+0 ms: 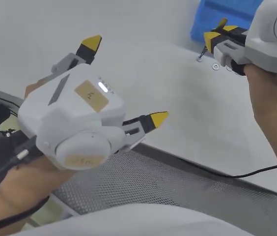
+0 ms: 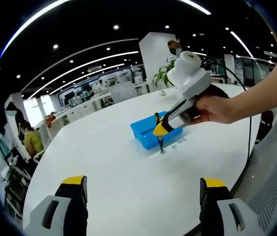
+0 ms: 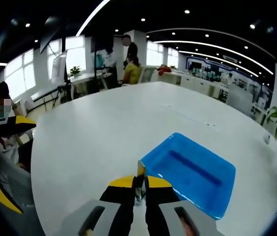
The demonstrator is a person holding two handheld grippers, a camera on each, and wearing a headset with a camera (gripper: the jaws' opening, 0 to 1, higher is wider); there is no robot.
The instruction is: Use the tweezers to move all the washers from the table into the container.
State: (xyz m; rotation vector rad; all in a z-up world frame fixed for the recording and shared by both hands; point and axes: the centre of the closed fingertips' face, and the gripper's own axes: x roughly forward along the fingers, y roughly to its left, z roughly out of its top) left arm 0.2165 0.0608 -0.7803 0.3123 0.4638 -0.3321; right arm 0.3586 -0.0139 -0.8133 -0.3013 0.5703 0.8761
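Up close, the left gripper (image 1: 124,81) is hovering with jaws spread wide, carrying nothing. Farther out, the right gripper (image 1: 218,34) is pinching the tweezers (image 1: 202,54), tips pointing down toward the washers (image 1: 215,66) lying on the surface (image 1: 178,98) just beside the blue container (image 1: 217,12). The right one is sitting far nearer.

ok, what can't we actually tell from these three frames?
Count of washers: tiny in head view, possibly more behind the right gripper; mere specks in left gripper view.
Whether the tweezers hold a washer: tip too small in left gripper view; fingers hide it in right gripper view.
Contents of the container: blurred in right gripper view, cut by top edge in head view.
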